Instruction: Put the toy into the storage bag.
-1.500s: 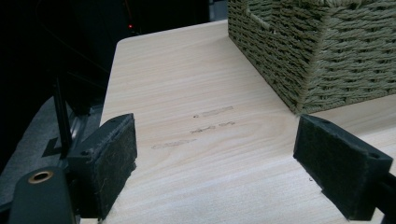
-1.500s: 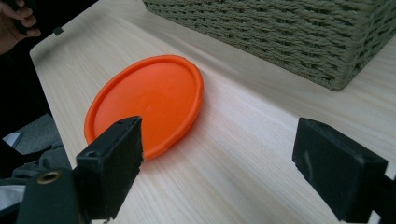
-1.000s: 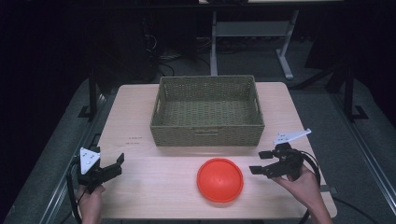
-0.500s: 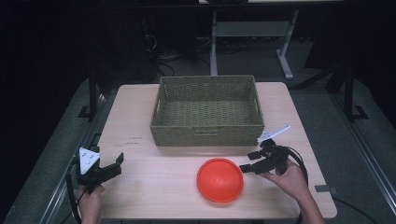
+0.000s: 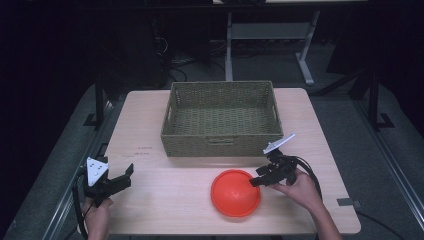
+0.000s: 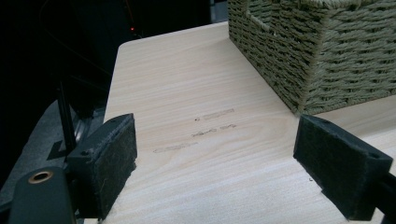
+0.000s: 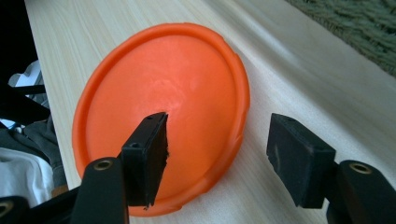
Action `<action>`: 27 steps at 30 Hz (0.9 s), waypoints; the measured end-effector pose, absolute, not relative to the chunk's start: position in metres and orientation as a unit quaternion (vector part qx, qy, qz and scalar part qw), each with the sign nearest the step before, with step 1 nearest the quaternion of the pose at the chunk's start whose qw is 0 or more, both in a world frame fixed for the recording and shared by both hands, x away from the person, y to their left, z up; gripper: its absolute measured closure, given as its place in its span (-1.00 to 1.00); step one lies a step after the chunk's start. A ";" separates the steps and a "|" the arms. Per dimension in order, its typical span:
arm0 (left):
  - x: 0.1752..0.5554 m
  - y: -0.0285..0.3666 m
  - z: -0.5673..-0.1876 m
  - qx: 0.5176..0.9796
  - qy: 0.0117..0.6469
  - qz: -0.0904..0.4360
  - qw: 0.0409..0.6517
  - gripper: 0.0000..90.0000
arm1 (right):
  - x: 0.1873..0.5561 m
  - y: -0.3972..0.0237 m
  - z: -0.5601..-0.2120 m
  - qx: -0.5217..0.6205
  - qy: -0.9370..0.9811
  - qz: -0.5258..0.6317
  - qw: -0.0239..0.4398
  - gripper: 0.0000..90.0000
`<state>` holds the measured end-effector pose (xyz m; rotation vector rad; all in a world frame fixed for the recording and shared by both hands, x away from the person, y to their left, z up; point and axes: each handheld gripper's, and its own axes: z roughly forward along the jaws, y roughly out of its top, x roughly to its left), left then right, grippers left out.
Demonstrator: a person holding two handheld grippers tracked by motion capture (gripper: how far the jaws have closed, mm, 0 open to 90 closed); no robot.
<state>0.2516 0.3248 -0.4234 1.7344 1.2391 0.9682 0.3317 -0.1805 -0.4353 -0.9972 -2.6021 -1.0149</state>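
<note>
An orange dish (image 5: 235, 192) lies upside down on the wooden table (image 5: 150, 125), near its front edge. In the right gripper view the orange dish (image 7: 163, 102) is close up. My right gripper (image 5: 256, 177) is open at the dish's right rim. Its own view shows the right gripper (image 7: 224, 149) straddling that rim, one jaw over the dish and the other over bare table. My left gripper (image 5: 127, 176) rests open near the table's front left corner with nothing between its jaws, and in its own view the left gripper (image 6: 215, 168) faces bare wood.
A woven green basket (image 5: 220, 145) stands empty at the middle back of the table, just behind the dish. The basket's corner (image 6: 299, 51) rises ahead of the left gripper. The basket's wall (image 7: 355, 28) lies beyond the right gripper. Dark floor surrounds the table.
My right gripper has moved left, from beside the dish to its right rim. The left gripper and the dish have stayed put.
</note>
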 end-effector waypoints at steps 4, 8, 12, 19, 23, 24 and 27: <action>0.252 0.325 -0.423 0.683 0.487 0.380 0.390 -0.72 | 0.334 -0.179 -0.439 -0.332 -0.877 -0.334 0.094 -0.12; 0.252 0.324 -0.423 0.683 0.487 0.381 0.390 -0.72 | 0.334 -0.178 -0.443 -0.331 -0.878 -0.331 0.101 -0.04; 0.251 0.323 -0.423 0.683 0.486 0.383 0.389 -0.72 | 0.335 -0.177 -0.448 -0.328 -0.878 -0.332 0.110 0.01; 0.252 0.322 -0.423 0.680 0.485 0.383 0.395 -0.72 | 0.336 -0.173 -0.451 -0.325 -0.882 -0.323 0.112 0.07; 0.252 0.322 -0.423 0.681 0.486 0.380 0.394 -0.72 | 0.336 -0.172 -0.454 -0.323 -0.884 -0.318 0.114 0.10; 0.252 0.322 -0.423 0.680 0.485 0.382 0.395 -0.72 | 0.336 -0.171 -0.454 -0.320 -0.886 -0.317 0.112 0.12; 0.250 0.324 -0.422 0.678 0.486 0.385 0.394 -0.72 | 0.336 -0.171 -0.459 -0.322 -0.882 -0.324 0.117 0.18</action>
